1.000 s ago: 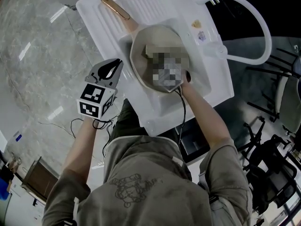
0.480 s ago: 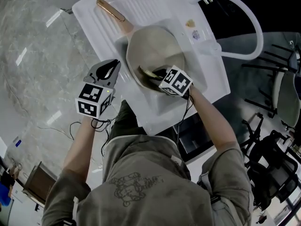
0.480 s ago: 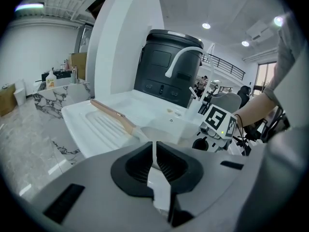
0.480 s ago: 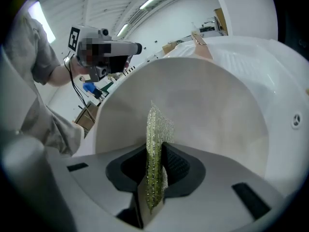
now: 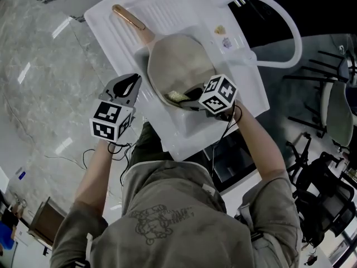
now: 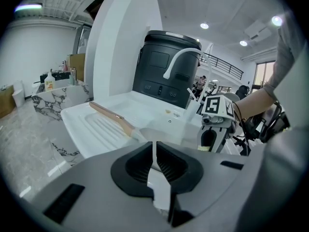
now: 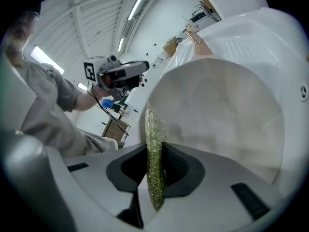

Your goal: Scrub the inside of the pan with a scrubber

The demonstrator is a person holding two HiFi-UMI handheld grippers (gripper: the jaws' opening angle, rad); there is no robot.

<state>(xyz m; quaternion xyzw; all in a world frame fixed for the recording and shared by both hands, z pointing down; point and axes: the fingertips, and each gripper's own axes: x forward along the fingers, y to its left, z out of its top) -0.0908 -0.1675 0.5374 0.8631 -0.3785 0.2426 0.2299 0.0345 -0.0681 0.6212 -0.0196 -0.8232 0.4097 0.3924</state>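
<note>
- Yellow-green scrubber is squeezed flat between the fingers of the right gripper.
- The scrubber is down inside the pan, right by the side closest to the person.
- The pan sits in the bowl of the white sink. Its brown handle points away over the ribbed part.
- The left gripper hangs beside the sink, apart from the pan. Its fingers are pressed together with nothing in them.
- I think the scrubbing is going on now, at the near side of the pan.
- The middle and the far side look like the parts left to rub.
- The pan looks pale and smooth inside. I cannot tell how clean it is.
</note>
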